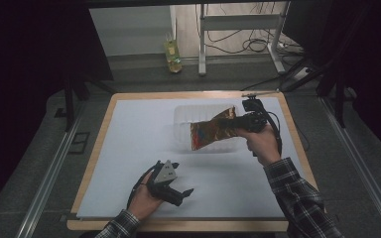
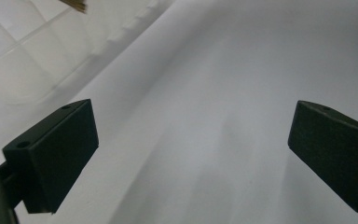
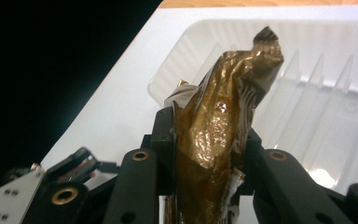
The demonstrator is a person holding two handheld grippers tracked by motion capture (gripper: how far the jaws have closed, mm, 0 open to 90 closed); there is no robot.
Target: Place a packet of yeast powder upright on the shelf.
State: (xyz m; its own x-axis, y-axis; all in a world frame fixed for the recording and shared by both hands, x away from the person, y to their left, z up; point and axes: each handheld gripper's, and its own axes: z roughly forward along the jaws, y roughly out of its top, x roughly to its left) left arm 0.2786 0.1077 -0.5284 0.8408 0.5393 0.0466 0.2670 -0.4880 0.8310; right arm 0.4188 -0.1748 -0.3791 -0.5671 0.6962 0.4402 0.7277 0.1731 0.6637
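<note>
Covering most of the wooden table (image 1: 101,148) is a white sheet (image 1: 129,144), the largest thing in the high view, with the wood showing as a border around it. Toward the sheet's far right part lies a clear plastic tray (image 1: 183,116), its ribbed floor and rounded rim plain in the right gripper view (image 3: 317,93) and one corner of it visible at the upper left of the left gripper view (image 2: 14,60). Above that tray hangs a crumpled gold foil wrapper (image 1: 211,131), held out leftward over it; the right gripper (image 1: 238,123) has its jaws closed on one end of the wrapper, and in the right gripper view the foil (image 3: 223,140) rises pinched between the two black jaws, its twisted tip over the tray. The left gripper (image 1: 183,194) sits near the sheet's near edge, well apart from the tray, held low in the person's left hand (image 1: 141,201), its jaws spread wide with nothing but bare sheet (image 2: 205,116) between them.
</note>
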